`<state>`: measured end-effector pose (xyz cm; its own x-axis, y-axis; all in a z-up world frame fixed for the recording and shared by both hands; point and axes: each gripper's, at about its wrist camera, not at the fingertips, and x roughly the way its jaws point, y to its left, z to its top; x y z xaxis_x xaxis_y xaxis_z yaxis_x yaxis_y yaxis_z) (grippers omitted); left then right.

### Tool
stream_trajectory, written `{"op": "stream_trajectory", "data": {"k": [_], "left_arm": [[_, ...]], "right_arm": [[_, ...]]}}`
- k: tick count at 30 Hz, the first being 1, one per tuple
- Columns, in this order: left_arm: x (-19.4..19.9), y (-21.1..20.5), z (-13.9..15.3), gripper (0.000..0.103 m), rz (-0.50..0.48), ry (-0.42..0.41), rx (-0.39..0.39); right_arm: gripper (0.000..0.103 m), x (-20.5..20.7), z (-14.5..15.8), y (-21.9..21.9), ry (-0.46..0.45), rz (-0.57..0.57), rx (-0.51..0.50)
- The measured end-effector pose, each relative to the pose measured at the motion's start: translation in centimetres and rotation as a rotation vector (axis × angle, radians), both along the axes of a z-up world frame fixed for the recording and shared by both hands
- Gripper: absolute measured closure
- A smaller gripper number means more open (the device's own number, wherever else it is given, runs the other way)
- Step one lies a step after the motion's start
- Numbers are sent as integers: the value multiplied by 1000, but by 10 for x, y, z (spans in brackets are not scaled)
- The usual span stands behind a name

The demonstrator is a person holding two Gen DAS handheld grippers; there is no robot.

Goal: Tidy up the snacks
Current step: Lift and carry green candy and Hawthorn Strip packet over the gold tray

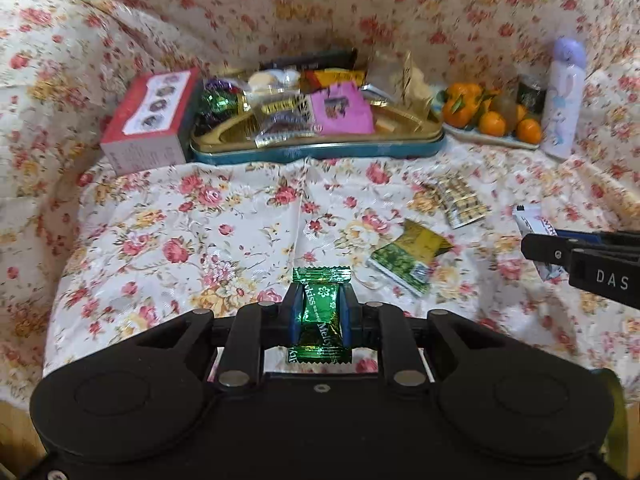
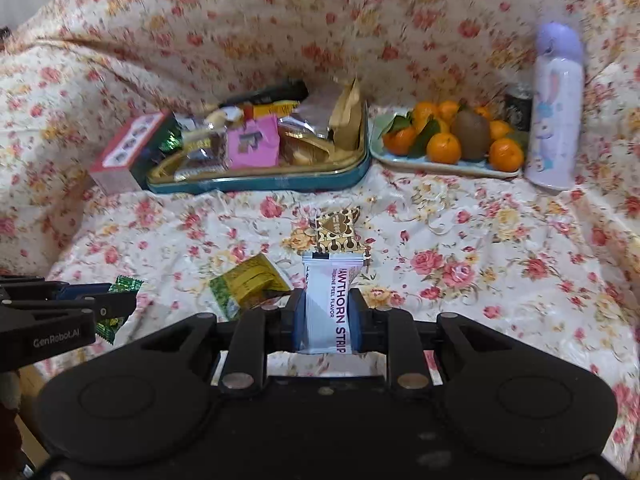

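Observation:
My left gripper [image 1: 322,292] is shut on a green Meltykiss candy [image 1: 322,316], held just above the floral cloth. In the right wrist view the same gripper [image 2: 120,300] comes in from the left edge with the green candy [image 2: 126,283] in it. My right gripper [image 2: 327,296] is shut on a white hawthorn strip packet [image 2: 326,308], also lifted off the cloth. A blue tin tray [image 1: 320,152] [image 2: 260,184] full of several snacks stands at the back. On the cloth lie a yellow-green packet [image 1: 408,256] [image 2: 248,284] and a gold patterned packet [image 1: 462,200] [image 2: 340,232].
A red box [image 1: 152,120] [image 2: 124,152] stands left of the tray. To its right is a plate [image 2: 440,170] of oranges and a kiwi, then an upright purple-capped bottle [image 2: 556,108]. Floral cloth rises behind and at both sides.

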<state>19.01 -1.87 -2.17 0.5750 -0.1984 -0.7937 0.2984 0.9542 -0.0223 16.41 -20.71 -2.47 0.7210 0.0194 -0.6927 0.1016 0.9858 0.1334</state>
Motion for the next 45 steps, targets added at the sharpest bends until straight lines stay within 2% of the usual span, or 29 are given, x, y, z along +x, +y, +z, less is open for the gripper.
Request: {"op": "stream_trajectory", "data": {"k": [11, 18, 24, 29, 39, 45], "left_arm": [[-79, 7, 35, 77, 3, -62, -4], [-129, 10, 43, 77, -24, -58, -24], [-163, 12, 44, 77, -18, -28, -30], [-181, 14, 37, 77, -4, 19, -24], [-187, 8, 11, 77, -13, 181, -58], [-187, -8, -1, 77, -45, 238, -21]], "right_arm": [[79, -95, 36, 16, -113, -8, 42], [79, -164, 50, 28, -181, -8, 69], [79, -208, 53, 35, -203, -7, 120], [79, -232, 47, 37, -164, -21, 156], [79, -236, 22, 25, -42, -89, 161], [79, -238, 10, 17, 28, -101, 174]]}}
